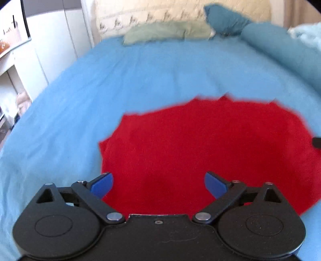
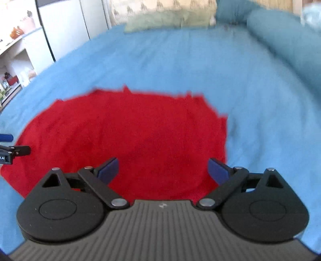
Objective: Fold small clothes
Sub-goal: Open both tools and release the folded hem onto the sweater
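Note:
A red garment lies spread flat on a blue bedsheet; it also shows in the right wrist view. My left gripper is open and empty, hovering over the garment's near left part. My right gripper is open and empty, over the garment's near right part. Part of the left gripper shows at the left edge of the right wrist view. The right gripper's tip shows at the right edge of the left wrist view.
The bedsheet stretches around the garment. At the far end lie a pale green pillow, a teal pillow and a rolled teal blanket. White cupboards and shelves stand to the left of the bed.

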The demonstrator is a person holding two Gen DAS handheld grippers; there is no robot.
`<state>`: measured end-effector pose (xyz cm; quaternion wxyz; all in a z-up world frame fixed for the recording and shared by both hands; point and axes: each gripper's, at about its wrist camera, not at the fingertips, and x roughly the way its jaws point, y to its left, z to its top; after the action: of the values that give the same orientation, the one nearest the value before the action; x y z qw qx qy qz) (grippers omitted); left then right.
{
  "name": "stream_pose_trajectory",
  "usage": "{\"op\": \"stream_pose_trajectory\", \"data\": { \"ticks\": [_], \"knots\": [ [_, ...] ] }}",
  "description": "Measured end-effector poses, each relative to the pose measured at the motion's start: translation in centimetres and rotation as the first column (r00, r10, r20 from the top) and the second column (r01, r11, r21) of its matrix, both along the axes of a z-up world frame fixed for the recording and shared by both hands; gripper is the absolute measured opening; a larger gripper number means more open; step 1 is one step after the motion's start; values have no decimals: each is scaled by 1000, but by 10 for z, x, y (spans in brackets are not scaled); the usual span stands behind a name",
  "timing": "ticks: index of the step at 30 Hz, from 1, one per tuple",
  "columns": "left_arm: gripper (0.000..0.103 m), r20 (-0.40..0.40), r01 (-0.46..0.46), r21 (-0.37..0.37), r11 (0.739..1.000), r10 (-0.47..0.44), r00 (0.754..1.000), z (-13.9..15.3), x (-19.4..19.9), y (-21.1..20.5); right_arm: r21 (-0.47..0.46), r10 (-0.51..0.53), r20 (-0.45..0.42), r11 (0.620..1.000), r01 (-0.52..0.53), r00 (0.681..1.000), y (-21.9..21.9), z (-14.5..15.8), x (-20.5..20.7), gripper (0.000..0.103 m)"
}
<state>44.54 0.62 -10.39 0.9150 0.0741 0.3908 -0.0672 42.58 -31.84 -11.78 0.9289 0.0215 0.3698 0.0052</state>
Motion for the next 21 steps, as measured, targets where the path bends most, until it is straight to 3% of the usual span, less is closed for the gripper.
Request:
{"op": "stream_pose_trajectory", "data": {
  "ticks": [3,6,11,14,15,18,21],
  "knots": [
    [103,-49,99,-101,990,-104,993,21,-14,-21,-77,21,-19,997,-22,1000,10,32,-24,103],
    [103,-94,122,-64,990,-128,987,20,-25,-51,-75,-37,-54,997,33,998,11,40,-48,103],
    [103,-139,121,-54,991,-127,982,0,-27,-72,109,-199,-179,969,220,964,-9,4,-76,103],
    [103,-143,121,-28,992,-124,982,-13,-23,-79,177,-293,-203,927,330,934,-18,-22,-84,103],
    [103,-144,124,-27,992,-126,982,-17,-23,-80,236,-326,-213,898,372,921,-23,-32,-86,101],
    [103,-143,122,-28,992,-124,982,-29,-19,-83,353,-380,-207,830,431,901,-33,-53,-89,86],
    [102,-138,115,-19,993,-117,984,-37,-14,-86,361,-414,-152,822,441,897,-31,-60,-84,86]
  ]
}}
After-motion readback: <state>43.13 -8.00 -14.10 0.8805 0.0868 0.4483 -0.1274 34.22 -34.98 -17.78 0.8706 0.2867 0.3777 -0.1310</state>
